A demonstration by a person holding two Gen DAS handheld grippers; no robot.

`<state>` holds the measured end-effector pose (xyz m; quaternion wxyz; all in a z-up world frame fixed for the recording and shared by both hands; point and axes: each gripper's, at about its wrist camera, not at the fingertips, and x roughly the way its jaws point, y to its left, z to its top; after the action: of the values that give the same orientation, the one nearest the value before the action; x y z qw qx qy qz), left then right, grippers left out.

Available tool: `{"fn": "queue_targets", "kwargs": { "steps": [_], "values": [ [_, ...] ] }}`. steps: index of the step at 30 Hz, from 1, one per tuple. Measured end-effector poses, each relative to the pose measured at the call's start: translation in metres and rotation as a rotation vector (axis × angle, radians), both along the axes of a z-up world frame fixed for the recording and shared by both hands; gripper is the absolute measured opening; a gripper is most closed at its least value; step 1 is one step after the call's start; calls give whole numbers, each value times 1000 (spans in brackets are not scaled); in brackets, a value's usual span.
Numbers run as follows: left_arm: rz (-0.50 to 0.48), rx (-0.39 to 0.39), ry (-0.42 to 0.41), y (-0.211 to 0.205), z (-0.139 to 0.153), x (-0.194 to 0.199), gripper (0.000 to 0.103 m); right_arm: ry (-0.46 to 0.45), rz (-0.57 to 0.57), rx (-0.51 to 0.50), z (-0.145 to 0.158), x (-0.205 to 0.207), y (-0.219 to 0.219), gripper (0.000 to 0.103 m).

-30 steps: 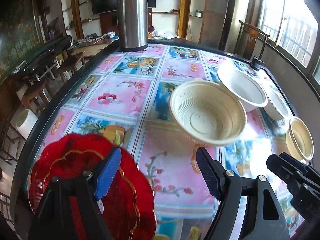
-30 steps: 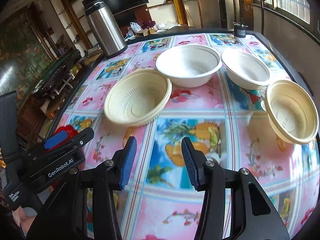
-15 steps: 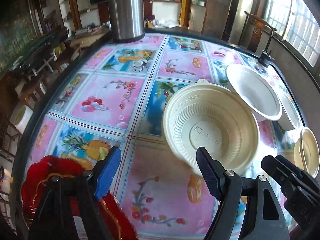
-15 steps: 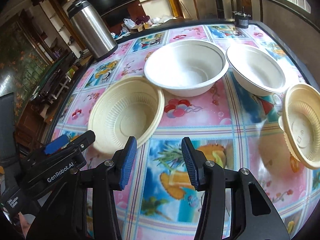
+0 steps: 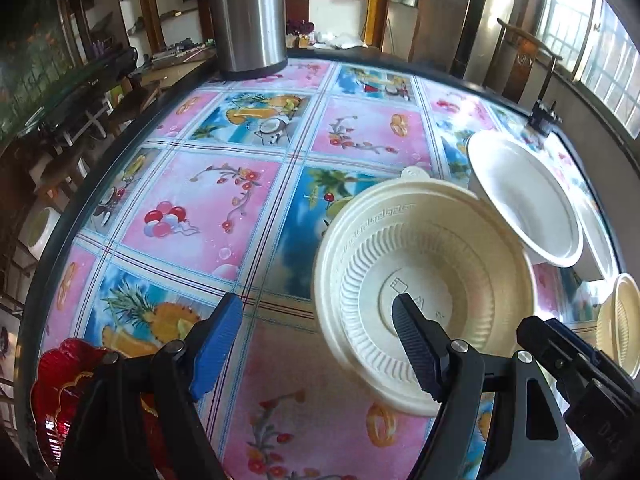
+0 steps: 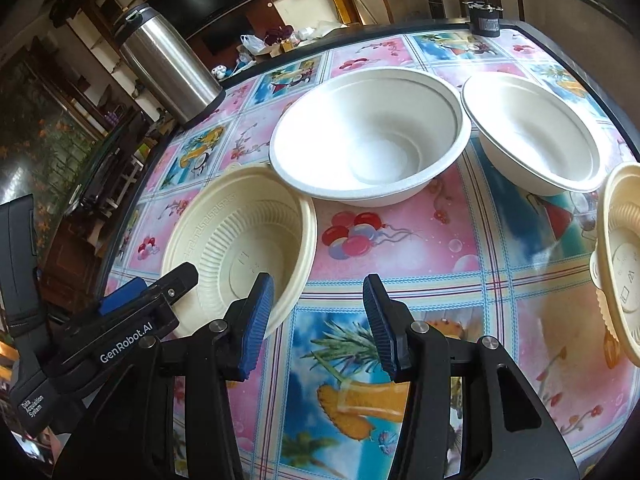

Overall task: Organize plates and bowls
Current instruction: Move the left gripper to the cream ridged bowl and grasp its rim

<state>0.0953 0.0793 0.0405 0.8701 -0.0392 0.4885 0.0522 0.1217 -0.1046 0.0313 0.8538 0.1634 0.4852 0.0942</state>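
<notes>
Your left claw point(image 5: 316, 338) is spread wide with nothing pinched; its right finger hangs over the inside of the cream ribbed bowl point(image 5: 424, 276), its left finger over the bare table point(image 5: 256, 216). Your right claw point(image 6: 318, 322) is spread too, gripping nothing, its left finger just over that same bowl's near rim. Behind the cream bowl sits a large white bowl point(image 6: 370, 140), its rim overlapping the cream rim, with a second white bowl point(image 6: 536, 136) just beside it. Another cream ribbed bowl point(image 6: 624, 264) stands at the right edge. A red plate point(image 5: 56, 396) lies at the near left corner, a steel flask point(image 6: 168, 68) at the far side.
</notes>
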Motion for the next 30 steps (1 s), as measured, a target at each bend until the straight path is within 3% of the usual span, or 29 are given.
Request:
{"fn": "queue_targets", "kwargs": {
  "steps": [27,30],
  "values": [
    [-24,54,80,-12,-17,18,78,-1,25,-16,-12,26,10,47],
    [-38,34,100,-15,-21,21,77,3,27,-10,-15,28,9,46]
  ]
}}
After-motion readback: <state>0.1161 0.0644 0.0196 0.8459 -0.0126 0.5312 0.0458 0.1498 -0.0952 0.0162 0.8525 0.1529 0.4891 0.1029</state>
